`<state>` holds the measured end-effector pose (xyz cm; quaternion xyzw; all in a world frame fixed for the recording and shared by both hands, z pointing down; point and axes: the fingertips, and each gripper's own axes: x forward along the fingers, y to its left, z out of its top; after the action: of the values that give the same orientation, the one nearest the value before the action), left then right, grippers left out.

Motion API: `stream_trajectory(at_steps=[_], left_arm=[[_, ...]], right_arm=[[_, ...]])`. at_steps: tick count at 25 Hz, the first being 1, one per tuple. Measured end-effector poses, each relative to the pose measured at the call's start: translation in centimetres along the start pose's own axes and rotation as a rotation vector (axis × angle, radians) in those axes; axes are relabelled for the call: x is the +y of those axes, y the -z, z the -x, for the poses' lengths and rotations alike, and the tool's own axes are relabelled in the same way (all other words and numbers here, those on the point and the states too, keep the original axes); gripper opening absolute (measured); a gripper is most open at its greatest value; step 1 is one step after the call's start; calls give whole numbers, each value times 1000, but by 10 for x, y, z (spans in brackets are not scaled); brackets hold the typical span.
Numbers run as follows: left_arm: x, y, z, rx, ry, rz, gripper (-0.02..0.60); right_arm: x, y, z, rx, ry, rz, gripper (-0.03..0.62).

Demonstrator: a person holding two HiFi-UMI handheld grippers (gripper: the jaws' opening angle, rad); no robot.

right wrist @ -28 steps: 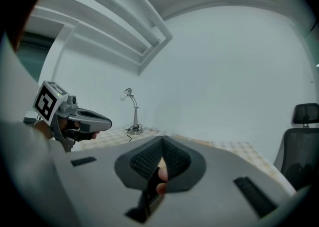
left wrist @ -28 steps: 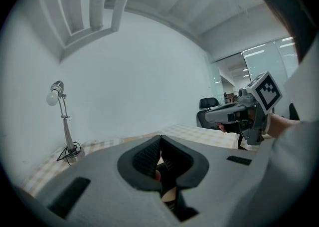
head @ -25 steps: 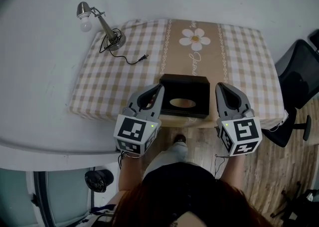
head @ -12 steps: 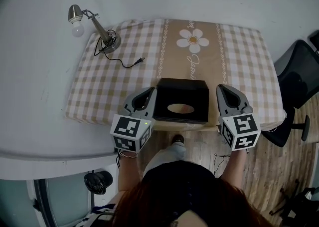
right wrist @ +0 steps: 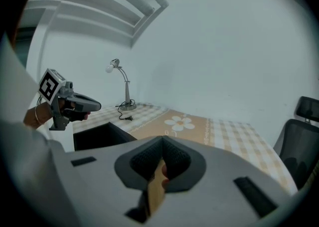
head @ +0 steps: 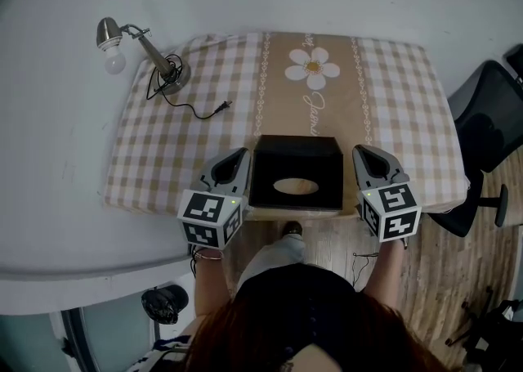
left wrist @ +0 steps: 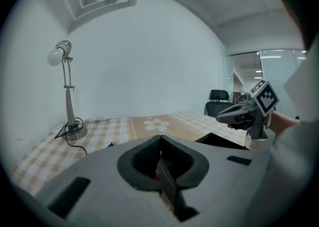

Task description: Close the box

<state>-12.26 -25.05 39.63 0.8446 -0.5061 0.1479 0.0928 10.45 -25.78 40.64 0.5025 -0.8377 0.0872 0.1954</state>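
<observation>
Nearest the person, the left gripper (head: 234,158) and the right gripper (head: 364,156) were held low over the near edge of the cloth-covered surface (head: 400,109). Each had its jaws pressed together with nothing between them. The black box (head: 296,168) sat between the two, with the left gripper just beside its 9 o'clock side and the right gripper near its 3 o'clock side, neither touching it. The box's near side lay almost flush with the surface's near edge. An oval opening (head: 296,186) showed in its upper face, but how the lid or flaps stood could not be told from above.

The box looked like light, stiff board with a smooth matt skin, so it would probably slide under a push unless steadied. A sensible hold seemed to be one gripper braced against a side wall while the other pressed the free edge of the closing panel, gently, since thin board dents.

Room was tight at 6 o'clock, where the box could tip off the edge. Toward 12 o'clock the surface lay bare past a daisy motif (head: 309,68). A desk lamp (head: 147,51) and its cord (head: 192,105) stood well apart at 10 o'clock. An office chair (head: 490,117) stood off the surface at 3 o'clock.
</observation>
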Motion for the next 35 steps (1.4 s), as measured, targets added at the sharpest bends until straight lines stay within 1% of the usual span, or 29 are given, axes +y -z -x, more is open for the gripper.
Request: stream_trajectory(at_steps=[4,9,15,23,27,31,35], left_arm=[[7,9,-8,25,4,19,28],[13,23,-17,60,20,47,28],[19,44,-30,139,50,83,28],[25,66,-46,214,78,116,28],[26,75,-52,240,102,148,28],[28,82,-58,279,122,162,28],[23,86,-63,298,152,172,28]], right_arm=[[-1,12,-12,39,-14,-27,17],[-3,26,-25,92,-26,-36,17],[-5,37,-38,147,-40,-54,17],[-9,52,-51,211,-66,-60,17],[-10,61,-56,244,-79,-66,17],[-10,68,-61,277,-97,-70,17],[-7,75,-65,307,-125,-74,17]])
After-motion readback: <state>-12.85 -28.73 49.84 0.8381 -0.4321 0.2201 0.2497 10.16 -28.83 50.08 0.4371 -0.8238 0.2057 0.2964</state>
